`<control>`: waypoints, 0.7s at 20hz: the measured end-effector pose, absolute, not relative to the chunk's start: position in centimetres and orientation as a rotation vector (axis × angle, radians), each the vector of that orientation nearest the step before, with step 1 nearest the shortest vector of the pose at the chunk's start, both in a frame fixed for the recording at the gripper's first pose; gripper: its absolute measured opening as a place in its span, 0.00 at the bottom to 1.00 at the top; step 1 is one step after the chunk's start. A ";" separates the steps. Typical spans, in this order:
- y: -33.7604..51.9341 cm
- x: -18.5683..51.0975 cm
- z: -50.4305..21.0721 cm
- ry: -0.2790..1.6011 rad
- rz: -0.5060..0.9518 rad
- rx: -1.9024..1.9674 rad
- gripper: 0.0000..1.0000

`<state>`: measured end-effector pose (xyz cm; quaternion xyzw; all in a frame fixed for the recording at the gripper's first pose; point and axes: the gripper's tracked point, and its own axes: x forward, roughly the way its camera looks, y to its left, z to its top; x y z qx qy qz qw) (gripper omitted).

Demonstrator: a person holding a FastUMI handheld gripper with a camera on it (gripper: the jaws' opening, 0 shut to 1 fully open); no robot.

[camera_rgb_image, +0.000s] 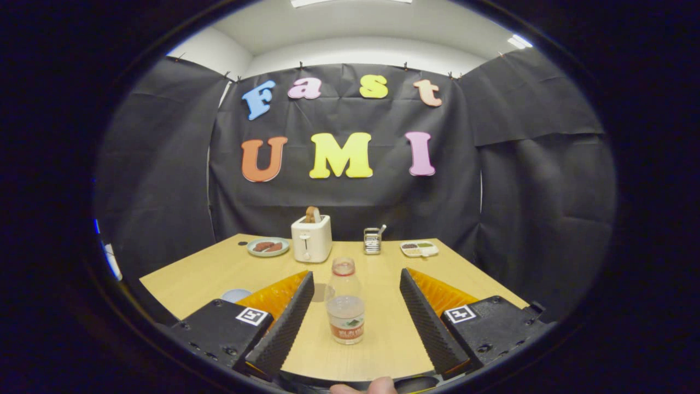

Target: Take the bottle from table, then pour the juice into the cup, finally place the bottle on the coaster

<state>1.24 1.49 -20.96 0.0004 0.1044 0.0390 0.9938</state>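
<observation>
No word or number can be read on the table's things; the bottle (344,306) carries a band label (346,331) low on its body, its print too small to make out; to either side of the bottle, a square black-and-white coded marker sits on each half of the gripper (355,276), one on the left (251,316), one on the right (460,313); the fingers stand wide apart, the bottle between them, untouched.

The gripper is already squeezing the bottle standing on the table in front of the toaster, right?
Not quite. In the gripper view the gripper is open; the bottle stands upright between its fingers with a gap on each side. The rest holds: it stands on the table in front of the toaster.
</observation>
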 end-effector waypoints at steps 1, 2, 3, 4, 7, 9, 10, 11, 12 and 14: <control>1.7 1.4 -22.4 0.219 0.079 -0.010 1.00; 1.8 1.5 -23.7 0.231 0.081 -0.019 1.00; 2.0 1.8 -25.1 0.244 0.083 -0.024 1.00; 2.1 2.1 -26.2 0.253 0.085 -0.022 1.00; 2.3 3.2 -29.0 0.293 0.089 -0.022 1.00; 2.6 4.0 -30.3 0.316 0.095 -0.010 1.00; 2.7 4.5 -30.8 0.324 0.097 -0.002 1.00; 2.8 4.9 -31.3 0.336 0.099 0.000 1.00; 3.0 5.3 -31.8 0.347 0.103 0.002 1.00; 3.2 6.3 -32.4 0.365 0.105 0.015 1.00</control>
